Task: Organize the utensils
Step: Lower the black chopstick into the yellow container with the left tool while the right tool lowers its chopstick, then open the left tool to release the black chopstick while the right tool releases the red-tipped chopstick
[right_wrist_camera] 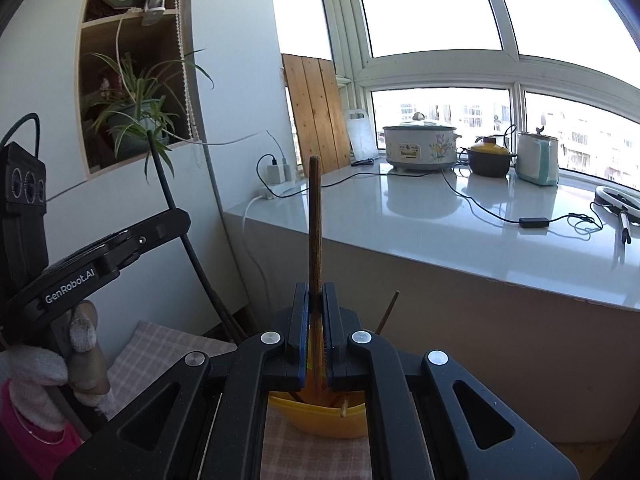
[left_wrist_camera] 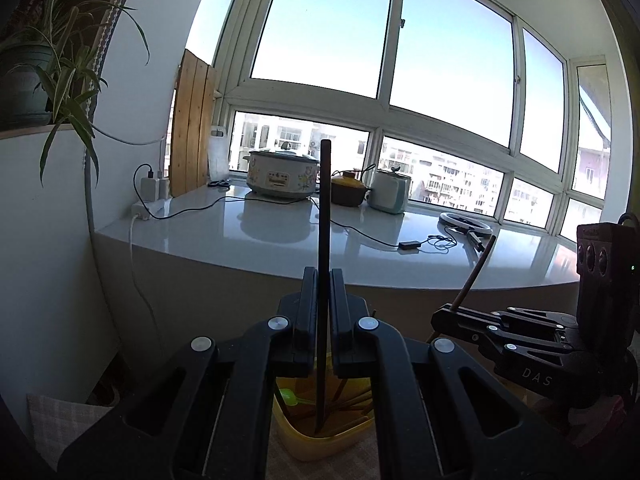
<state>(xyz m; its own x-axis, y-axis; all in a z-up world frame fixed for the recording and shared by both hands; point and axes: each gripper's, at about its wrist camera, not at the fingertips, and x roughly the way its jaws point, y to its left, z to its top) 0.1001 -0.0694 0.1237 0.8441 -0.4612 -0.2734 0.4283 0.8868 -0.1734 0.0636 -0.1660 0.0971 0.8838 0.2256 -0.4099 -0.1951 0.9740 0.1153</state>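
black jaws of my left gripper (left_wrist_camera: pixel 320 292) are pressed together on a dark chopstick (left_wrist_camera: pixel 324 216), pinched low on its shaft so that it stands near upright. its lower end hangs inside the yellow bin (left_wrist_camera: pixel 320 438) below, where more chopsticks and a green utensil (left_wrist_camera: pixel 290 396) lie loose. my right gripper (right_wrist_camera: pixel 316 304) is likewise squeezed onto a brown wooden chopstick (right_wrist_camera: pixel 315 216), upright, its foot over the same yellow bin (right_wrist_camera: pixel 320 420). i judge each stick is held vertical because that keeps it clear of the others in the bin, and gripped low so the long top stays in sight. the bin sits on a checked cloth (right_wrist_camera: pixel 312 452) just under both grippers. in the right view a gloved hand (right_wrist_camera: pixel 52 364) holds the left gripper's handle. well beyond, the white bench (left_wrist_camera: pixel 280 240) under the window carries a flowered cooker (left_wrist_camera: pixel 282 174), a yellow-lidded pot (left_wrist_camera: pixel 349 190) and a pale kettle (left_wrist_camera: pixel 390 192), with cables trailing. i cannot see where the sticks should end up.
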